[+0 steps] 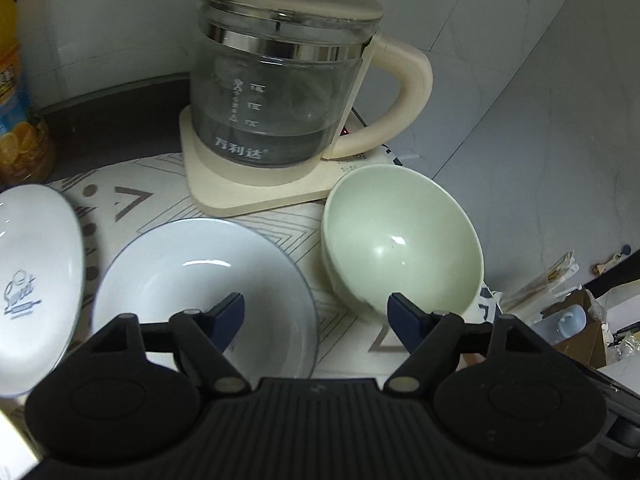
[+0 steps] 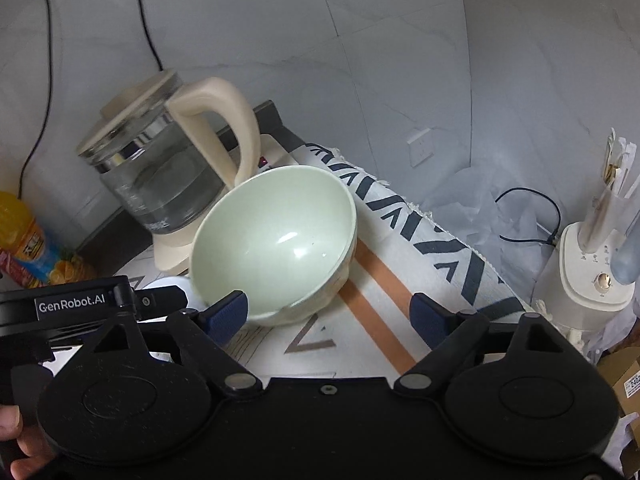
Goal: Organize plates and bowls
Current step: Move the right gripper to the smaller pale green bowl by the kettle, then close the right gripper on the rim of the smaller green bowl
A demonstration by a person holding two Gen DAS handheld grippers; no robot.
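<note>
Pale marbled wall tiles back a bench covered by a white patterned mat (image 2: pixel 400 216), where a glass electric kettle with a cream lid and handle (image 1: pixel 280 80) stands on its cream base. Just in front of the kettle sit a pale green glossy bowl (image 1: pixel 404 240) and a white shallow bowl (image 1: pixel 200 280), side by side, with a white printed dish (image 1: pixel 32 276) beyond the white bowl. Both the left tongs (image 1: pixel 316 312) and the right tongs (image 2: pixel 330 314) hang spread wide and grip nothing, near the bowls on the side away from the kettle.

Dim, cool light overall; glare spots glint inside the green bowl (image 1: pixel 402 248) and white plate (image 1: pixel 200 276); fisheye bends the edges, corners go black; focus fairly sharp.
</note>
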